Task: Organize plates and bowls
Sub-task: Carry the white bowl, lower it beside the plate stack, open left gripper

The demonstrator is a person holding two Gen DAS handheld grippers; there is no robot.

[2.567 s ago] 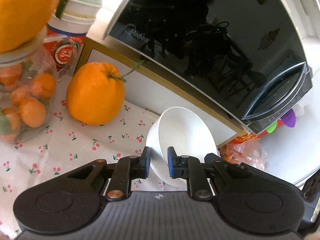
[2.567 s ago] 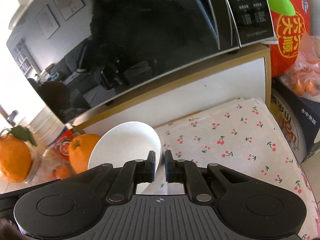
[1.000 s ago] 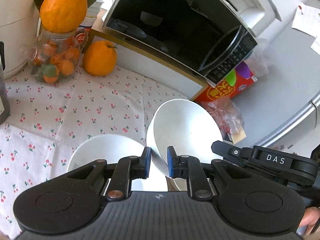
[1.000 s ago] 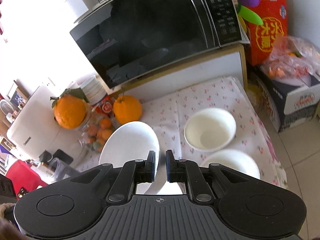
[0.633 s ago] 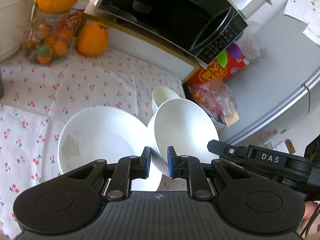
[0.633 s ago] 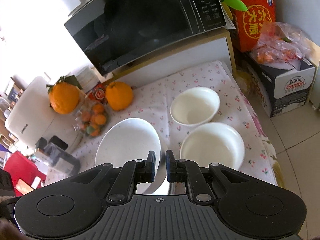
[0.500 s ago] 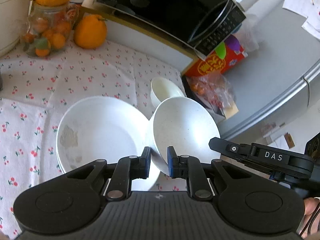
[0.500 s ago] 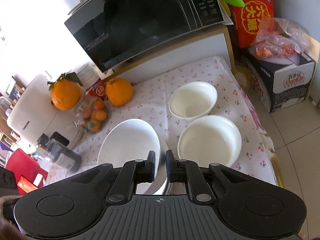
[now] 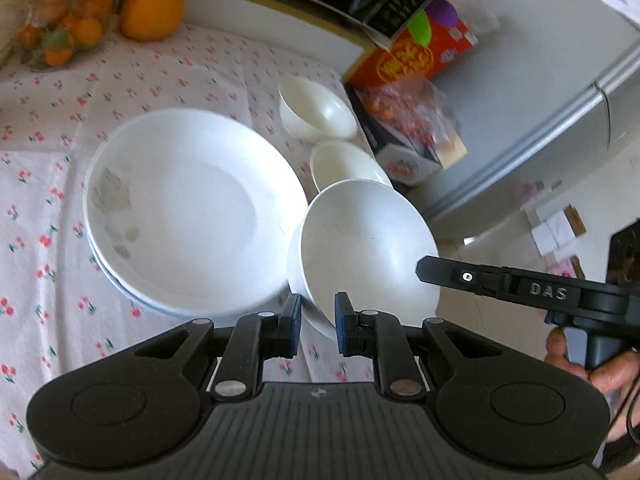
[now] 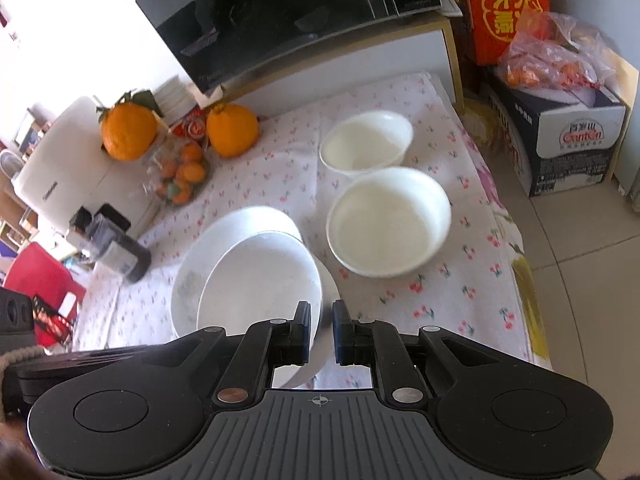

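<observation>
Both grippers hold one white bowl by its rim. My left gripper (image 9: 317, 320) is shut on the bowl (image 9: 368, 248), which is tilted above the table's right side. My right gripper (image 10: 321, 338) is shut on the same bowl (image 10: 260, 280), and its finger shows in the left wrist view (image 9: 460, 276). Below lie stacked white plates (image 9: 188, 208), also in the right wrist view (image 10: 248, 220). A large white bowl (image 10: 388, 220) and a smaller white bowl (image 10: 366, 140) stand on the cherry-print cloth (image 10: 440, 300); they also show in the left wrist view (image 9: 344, 164) (image 9: 316, 110).
A black microwave (image 10: 288, 12) stands on a white shelf at the back. Oranges (image 10: 232, 130) and a jar of small fruit (image 10: 176, 172) sit at the back left, beside a white appliance (image 10: 60, 168) and dark bottle (image 10: 116, 252). Boxes (image 10: 560, 140) stand right of the table edge.
Both grippers carried the bowl up and back from in front of the microwave. The view now looks down on the stacked plates and two bowls, and the held bowl has moved toward the plates.
</observation>
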